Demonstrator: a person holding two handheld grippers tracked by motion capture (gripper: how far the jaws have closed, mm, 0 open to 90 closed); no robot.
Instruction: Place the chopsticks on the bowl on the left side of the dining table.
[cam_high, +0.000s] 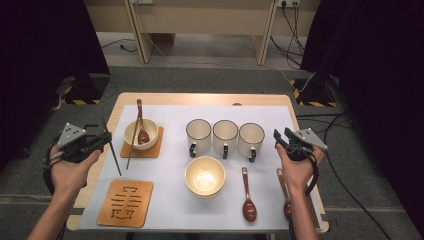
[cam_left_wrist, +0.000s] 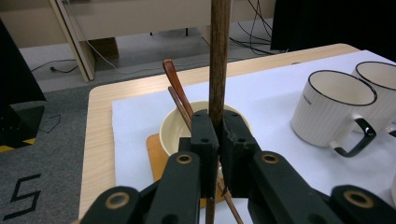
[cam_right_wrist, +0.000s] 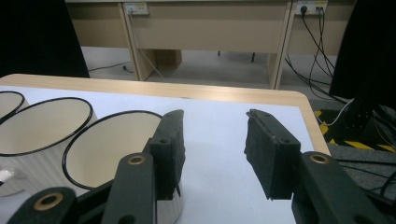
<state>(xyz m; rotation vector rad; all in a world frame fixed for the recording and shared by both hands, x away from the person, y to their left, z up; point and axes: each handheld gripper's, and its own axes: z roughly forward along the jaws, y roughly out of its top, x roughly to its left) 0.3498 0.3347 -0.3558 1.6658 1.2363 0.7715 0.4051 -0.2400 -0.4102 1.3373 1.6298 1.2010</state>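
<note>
Setting: a lab-type recording room, not a home or kitchen. Evidence: grey carpet floor (cam_high: 210, 75) with loose cables (cam_high: 292, 37) running to a wall socket (cam_right_wrist: 309, 6); black curtains (cam_high: 45, 45) hung at both sides; stand bases edged with yellow-black hazard tape (cam_high: 80, 101); plain beige desks (cam_high: 200, 20) along the back wall. Tableware is laid out in neat order on a white sheet over the small wooden surface (cam_high: 200, 97).

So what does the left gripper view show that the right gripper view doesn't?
Left gripper view alone: the left gripper shut on a dark chopstick, and behind it a cream bowl on a wooden coaster holding a spoon. Right gripper view alone: the right gripper, open with nothing between its jaws. Both: white mugs, the white mat and the table edge.
</note>
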